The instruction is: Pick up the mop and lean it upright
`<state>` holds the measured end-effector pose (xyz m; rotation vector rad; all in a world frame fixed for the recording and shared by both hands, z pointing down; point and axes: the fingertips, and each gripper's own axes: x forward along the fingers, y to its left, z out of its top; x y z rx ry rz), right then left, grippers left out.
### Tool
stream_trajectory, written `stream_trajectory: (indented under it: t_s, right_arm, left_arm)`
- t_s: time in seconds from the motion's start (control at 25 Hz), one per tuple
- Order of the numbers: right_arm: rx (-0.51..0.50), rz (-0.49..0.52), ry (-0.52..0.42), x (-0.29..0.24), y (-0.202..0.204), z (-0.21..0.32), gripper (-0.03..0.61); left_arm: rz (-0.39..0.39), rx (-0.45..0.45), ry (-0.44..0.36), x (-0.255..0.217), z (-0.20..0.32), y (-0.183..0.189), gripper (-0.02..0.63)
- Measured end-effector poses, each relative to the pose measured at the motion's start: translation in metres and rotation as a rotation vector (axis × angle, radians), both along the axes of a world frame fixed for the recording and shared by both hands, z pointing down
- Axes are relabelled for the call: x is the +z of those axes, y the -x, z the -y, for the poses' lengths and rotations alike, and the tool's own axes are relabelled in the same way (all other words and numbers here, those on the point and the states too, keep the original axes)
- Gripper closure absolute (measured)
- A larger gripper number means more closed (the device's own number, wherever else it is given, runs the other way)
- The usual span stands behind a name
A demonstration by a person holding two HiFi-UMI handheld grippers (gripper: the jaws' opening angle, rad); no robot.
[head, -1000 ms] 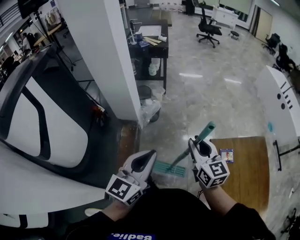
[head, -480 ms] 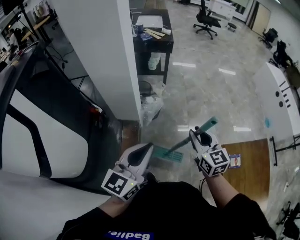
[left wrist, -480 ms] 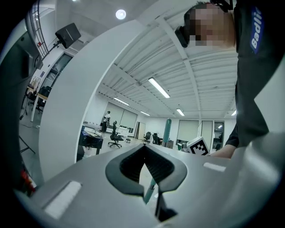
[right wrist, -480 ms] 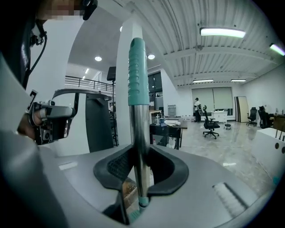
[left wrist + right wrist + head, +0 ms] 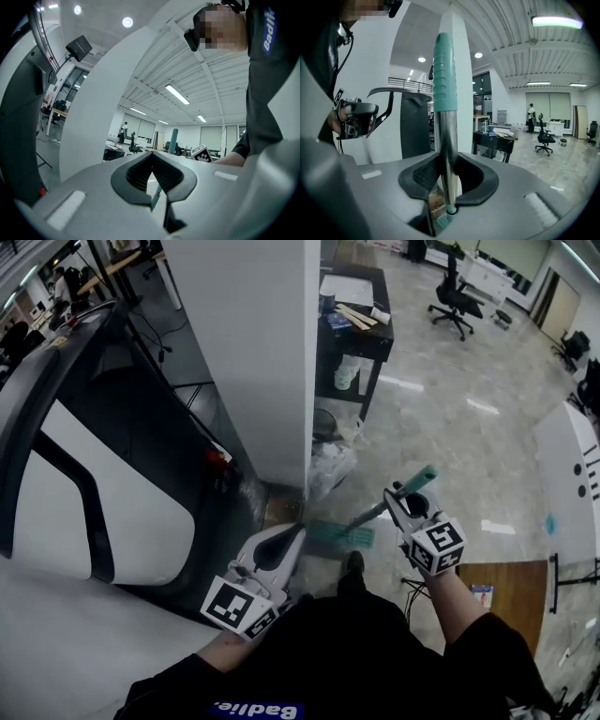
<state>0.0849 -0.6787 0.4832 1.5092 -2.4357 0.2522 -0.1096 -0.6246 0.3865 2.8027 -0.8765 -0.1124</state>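
Observation:
The mop has a silver pole [image 5: 375,513] with a teal grip [image 5: 419,479] and a flat teal head [image 5: 339,534] low by the floor near the pillar's base. My right gripper [image 5: 401,501] is shut on the pole just below the grip. In the right gripper view the pole [image 5: 449,140] stands upright between the pads, with the teal grip [image 5: 444,70] above them and the mop head [image 5: 440,220] below. My left gripper [image 5: 284,542] hangs to the left of the mop head, shut and empty. In the left gripper view the pole [image 5: 157,192] shows beyond my left gripper [image 5: 152,157].
A white pillar [image 5: 262,362] rises straight ahead. A black cart [image 5: 361,324] and a crumpled plastic bag [image 5: 330,463] are behind it. A large black-and-white curved shell [image 5: 94,474] fills the left. A wooden board [image 5: 497,601] lies at the right. The person's shoe [image 5: 352,563] is below the mop head.
The person has stepped toward the pillar. The mop, still held by my right gripper, now has its head close to the pillar's base. The wooden board has slid toward the lower right.

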Motion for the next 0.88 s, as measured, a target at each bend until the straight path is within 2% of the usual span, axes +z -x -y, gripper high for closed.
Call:
stream_trajectory:
  t_s: [0.16,0.44,0.68,0.88]
  right_arm:
    - [-0.145,-0.017,0.02,0.009,0.005,0.036,0.477]
    - [-0.416,-0.011,0.083,0.04,0.008,0.093,0.477]
    - [-0.68,-0.034,0.15,0.069,0.009,0.137,0.477]
    - [-0.848,-0.102,0.198,0.102,0.017,0.169,0.477]
  left_arm:
    - [0.008,-0.064,-0.006,-0.003,0.025,0.003,0.594]
    - [0.05,-0.182,-0.015,-0.012,0.071,-0.019,0.594]
    - [0.081,-0.275,0.017,-0.007,0.105,-0.046,0.594]
    - [0.112,-0.36,0.051,0.0,0.123,-0.052,0.594]
